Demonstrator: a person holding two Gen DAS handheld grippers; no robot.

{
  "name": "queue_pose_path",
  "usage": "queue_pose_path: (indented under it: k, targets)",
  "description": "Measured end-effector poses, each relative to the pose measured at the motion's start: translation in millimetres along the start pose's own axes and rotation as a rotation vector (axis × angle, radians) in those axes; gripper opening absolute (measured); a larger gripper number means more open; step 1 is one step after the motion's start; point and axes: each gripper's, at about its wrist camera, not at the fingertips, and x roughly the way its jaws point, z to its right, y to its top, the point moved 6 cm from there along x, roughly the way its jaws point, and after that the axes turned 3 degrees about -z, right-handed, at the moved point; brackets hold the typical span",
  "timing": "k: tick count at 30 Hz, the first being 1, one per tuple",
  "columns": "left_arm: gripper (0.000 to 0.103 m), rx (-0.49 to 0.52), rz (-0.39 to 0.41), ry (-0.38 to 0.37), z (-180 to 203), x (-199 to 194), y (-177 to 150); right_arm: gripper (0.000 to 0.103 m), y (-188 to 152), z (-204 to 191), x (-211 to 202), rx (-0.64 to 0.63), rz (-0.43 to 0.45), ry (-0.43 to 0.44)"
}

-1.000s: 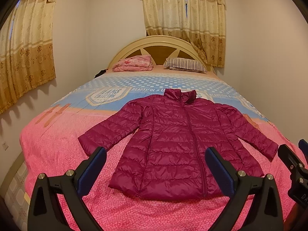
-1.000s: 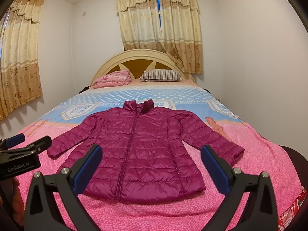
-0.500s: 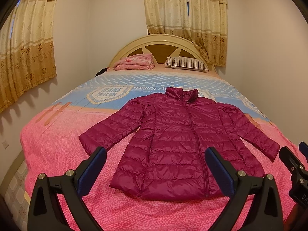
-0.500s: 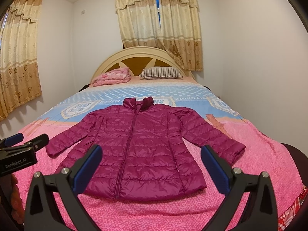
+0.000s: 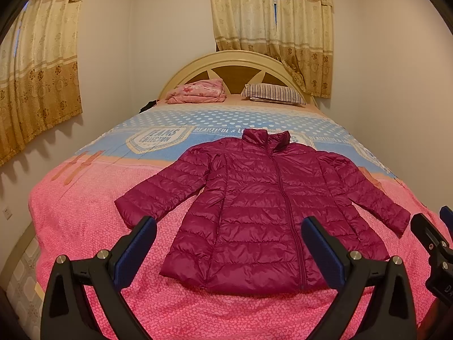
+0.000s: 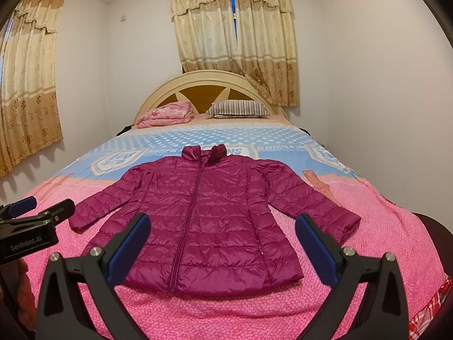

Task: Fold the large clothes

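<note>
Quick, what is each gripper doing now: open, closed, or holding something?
Left gripper: open, holding nothing, short of the jacket.
Right gripper: open, holding nothing.

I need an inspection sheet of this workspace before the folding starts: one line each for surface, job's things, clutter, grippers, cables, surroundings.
Surface: bed with a pink and blue printed cover, lying smooth.
Job's things: magenta puffer jacket lying flat, front up, zipped, both sleeves spread outward, collar toward the headboard.
Clutter: folded pink quilt and striped pillow at the head of the bed, apart from the jacket.
Grippers: left gripper and right gripper both open, holding nothing, hovering near the hem.
Cables: nothing seen.
Surroundings: white walls, beige patterned curtains behind the headboard and on the left wall.
</note>
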Motion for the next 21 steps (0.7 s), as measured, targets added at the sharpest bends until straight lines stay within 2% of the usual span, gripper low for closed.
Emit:
queue_pose_path:
  k: [11, 13, 18, 21]
  targets:
    - [0.102, 0.008, -0.005, -0.023, 3.2, 4.1, 4.1, 0.103, -1.6, -2.5, 3.6, 0.002, -0.008, 0.005]
    - [0.102, 0.027, 0.026, -0.031, 4.2, 9.6, 10.0, 0.103, -1.4, 3.3, 9.5, 0.019, -0.011, 0.007]
    - [0.102, 0.106, 0.0, -0.023, 3.9, 54.1, 20.7, 0.103, -2.7, 52.6, 53.7, 0.073, -0.066, -0.097]
    - [0.102, 0.1, -0.025, -0.027, -2.1, 84.2, 28.1, 0.103, -9.6, 92.3, 80.1, 0.15, -0.125, -0.156]
